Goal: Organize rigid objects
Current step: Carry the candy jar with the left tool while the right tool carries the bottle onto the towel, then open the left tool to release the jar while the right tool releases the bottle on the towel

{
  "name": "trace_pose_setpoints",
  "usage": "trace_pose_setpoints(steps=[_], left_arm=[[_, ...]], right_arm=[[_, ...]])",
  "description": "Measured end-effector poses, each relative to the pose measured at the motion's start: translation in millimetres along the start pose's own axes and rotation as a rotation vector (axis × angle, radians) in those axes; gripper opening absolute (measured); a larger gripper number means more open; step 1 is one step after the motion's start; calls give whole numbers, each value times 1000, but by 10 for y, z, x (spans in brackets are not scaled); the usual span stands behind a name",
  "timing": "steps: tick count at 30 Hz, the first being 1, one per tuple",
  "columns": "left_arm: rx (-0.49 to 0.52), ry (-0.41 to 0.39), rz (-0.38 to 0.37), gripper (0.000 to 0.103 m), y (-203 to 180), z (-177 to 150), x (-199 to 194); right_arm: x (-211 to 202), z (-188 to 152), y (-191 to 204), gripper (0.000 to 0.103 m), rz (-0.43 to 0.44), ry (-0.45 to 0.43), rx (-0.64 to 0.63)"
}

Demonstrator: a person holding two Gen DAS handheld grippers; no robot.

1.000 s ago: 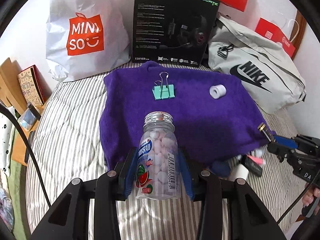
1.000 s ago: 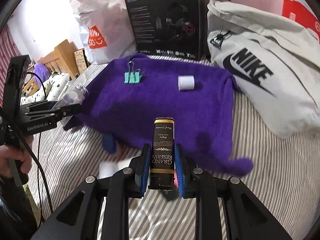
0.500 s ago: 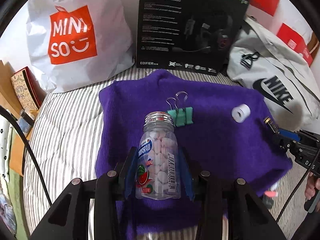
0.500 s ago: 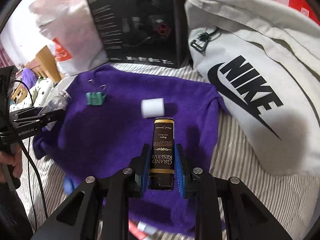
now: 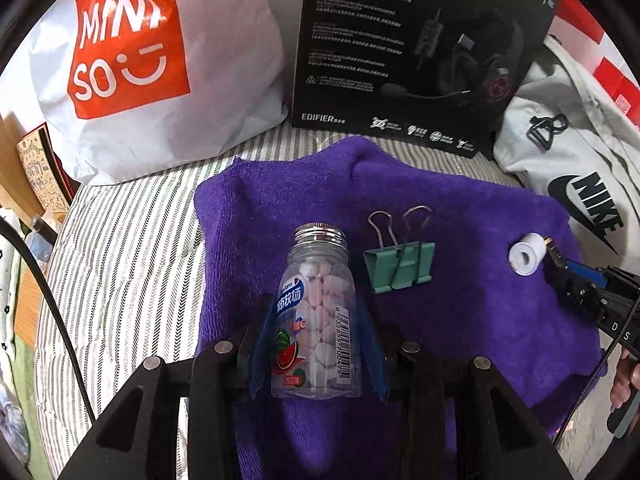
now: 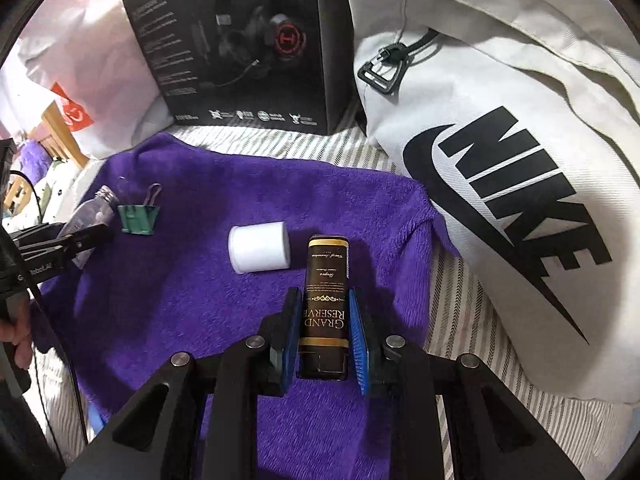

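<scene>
Candy bottle [image 5: 316, 312] – clear, pink/white tablets, silver neck – pinched in left gripper [image 5: 318, 340] over purple towel [image 5: 460, 308] w/ free room left of green clip [image 5: 400, 268]. Right gripper [image 6: 324, 340] clamps black-gold box [image 6: 326, 280] just right of white roll [image 6: 259, 252], near towel's right edge.

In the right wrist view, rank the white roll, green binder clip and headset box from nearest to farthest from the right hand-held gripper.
1. White roll, just ahead-left on the purple towel.
2. Green binder clip, farther left.
3. Headset box, standing behind the towel.
</scene>
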State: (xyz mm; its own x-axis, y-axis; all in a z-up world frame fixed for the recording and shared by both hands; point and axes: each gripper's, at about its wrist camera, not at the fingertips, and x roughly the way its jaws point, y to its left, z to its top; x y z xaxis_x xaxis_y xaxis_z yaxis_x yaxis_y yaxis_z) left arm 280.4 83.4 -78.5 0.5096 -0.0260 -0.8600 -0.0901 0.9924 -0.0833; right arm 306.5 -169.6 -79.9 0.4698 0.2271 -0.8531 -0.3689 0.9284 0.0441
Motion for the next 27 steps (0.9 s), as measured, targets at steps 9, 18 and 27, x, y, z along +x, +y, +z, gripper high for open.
trace_pose_setpoints(steps=[9,18,27], left_arm=[[29,19,18,39,-67,51,103],[61,21,55,39,-168,42,148],[67,43,36,60,-257,-98,123]], right_arm=[[153,19,7,24,2,19,-8],[138,-7,17,24,-1,12,-35],[14,-116,82,50,42,20,-36]])
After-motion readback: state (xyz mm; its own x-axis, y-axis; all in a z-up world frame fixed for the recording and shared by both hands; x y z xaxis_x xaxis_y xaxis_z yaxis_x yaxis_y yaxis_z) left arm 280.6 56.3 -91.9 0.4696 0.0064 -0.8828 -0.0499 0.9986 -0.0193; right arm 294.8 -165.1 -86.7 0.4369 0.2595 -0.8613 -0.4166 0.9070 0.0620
